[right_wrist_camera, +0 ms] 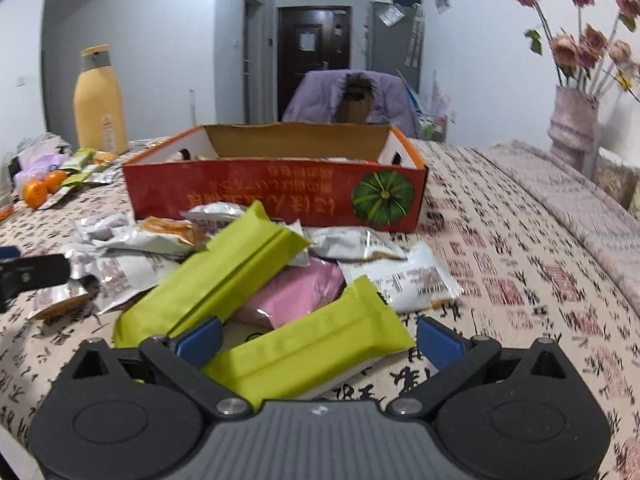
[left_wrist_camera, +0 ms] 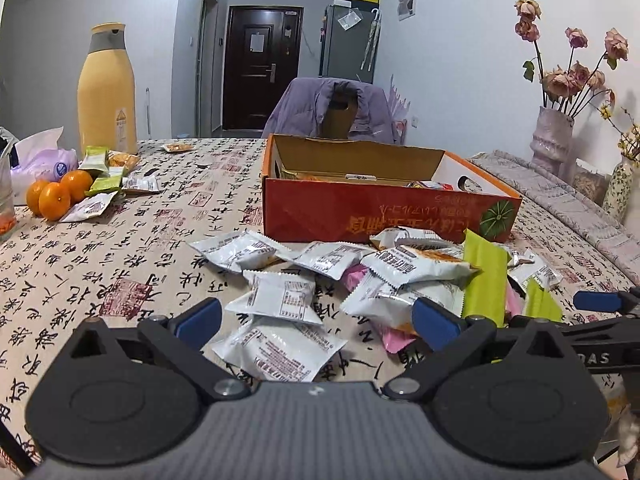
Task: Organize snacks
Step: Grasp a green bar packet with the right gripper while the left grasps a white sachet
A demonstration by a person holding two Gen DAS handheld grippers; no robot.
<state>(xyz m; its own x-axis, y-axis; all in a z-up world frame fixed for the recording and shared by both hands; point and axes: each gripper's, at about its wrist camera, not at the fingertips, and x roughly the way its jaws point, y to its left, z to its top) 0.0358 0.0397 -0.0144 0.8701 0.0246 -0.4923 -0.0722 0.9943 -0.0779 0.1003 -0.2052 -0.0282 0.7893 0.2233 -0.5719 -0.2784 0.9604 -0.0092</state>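
A red cardboard box [left_wrist_camera: 384, 208] stands open on the patterned tablecloth, with a few snacks inside. In front of it lies a loose heap of white snack packets [left_wrist_camera: 280, 300], green packets [left_wrist_camera: 482, 280] and a pink one. My left gripper [left_wrist_camera: 316, 320] is open low over the white packets, gripping nothing. In the right wrist view the box [right_wrist_camera: 280, 196] is straight ahead. My right gripper [right_wrist_camera: 320, 340] is open, and a green packet [right_wrist_camera: 312, 344] lies between its fingers. A second green packet [right_wrist_camera: 224, 276] and a pink packet [right_wrist_camera: 296, 292] lie just beyond.
A tall yellow bottle [left_wrist_camera: 106, 92], three oranges [left_wrist_camera: 56, 196] and more snack packets [left_wrist_camera: 100, 184] sit at the far left. A vase of dried flowers [left_wrist_camera: 552, 140] stands at the right. A chair with a purple jacket [left_wrist_camera: 332, 108] is behind the box.
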